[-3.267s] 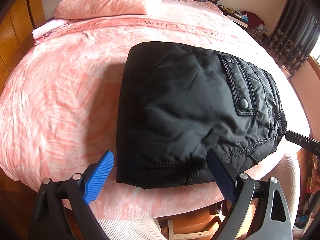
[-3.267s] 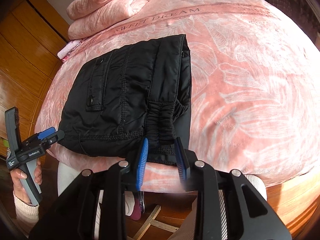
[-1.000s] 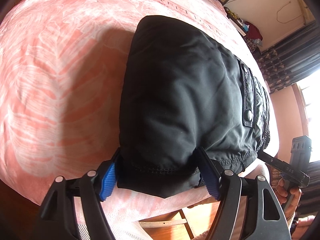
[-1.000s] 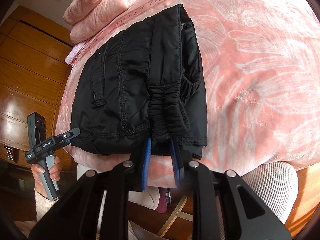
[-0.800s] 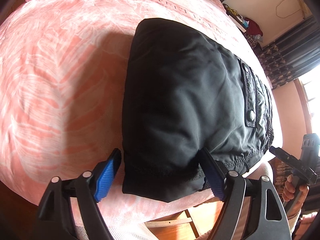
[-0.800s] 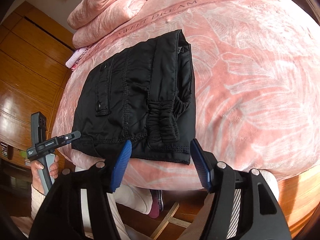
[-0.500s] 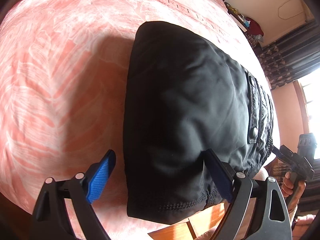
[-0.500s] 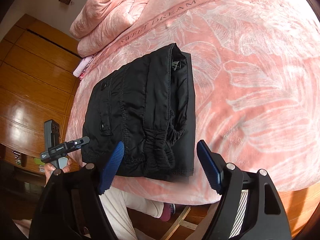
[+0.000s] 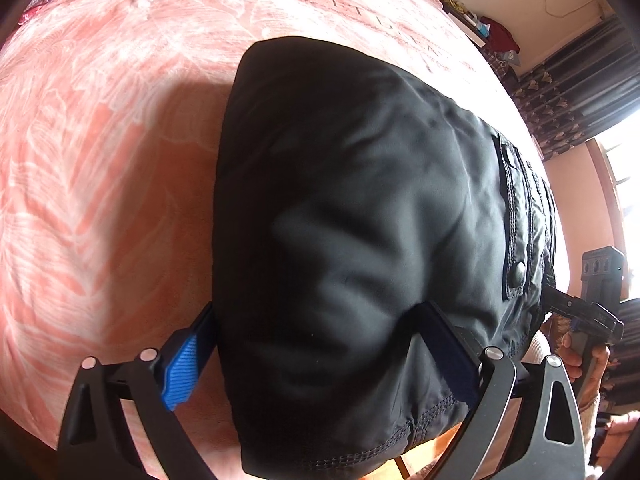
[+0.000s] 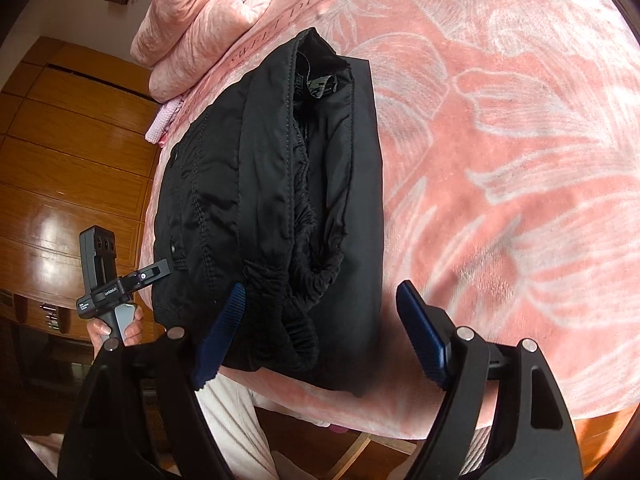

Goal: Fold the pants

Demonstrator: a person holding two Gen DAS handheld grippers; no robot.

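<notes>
- Left wrist view: the folded black padded nylon pants (image 9: 360, 220) lie on a pink plush bedspread with white leaf patterns (image 9: 100, 160), their near edge overhanging the bed's front.
- The left gripper (image 9: 316, 348) stands spread wide, its jaws having just been opening; the near corner of the pants sits between the blue ribbed pads, one pad at the bundle's left edge, the other tucked against the cloth on the right. Whether the pads press on it cannot be told.
- Right wrist view: the right gripper (image 10: 320, 332) is also spread, with little change in the last half second; the gathered elastic waistband (image 10: 304, 292) lies between its pads, neither of which presses on it.
- A hand (image 10: 116, 326) grips the left tool's handle beside the wooden wardrobe panels (image 10: 72, 152).
- A rolled pink quilt (image 10: 208, 12) rests at the far end of the bed.
</notes>
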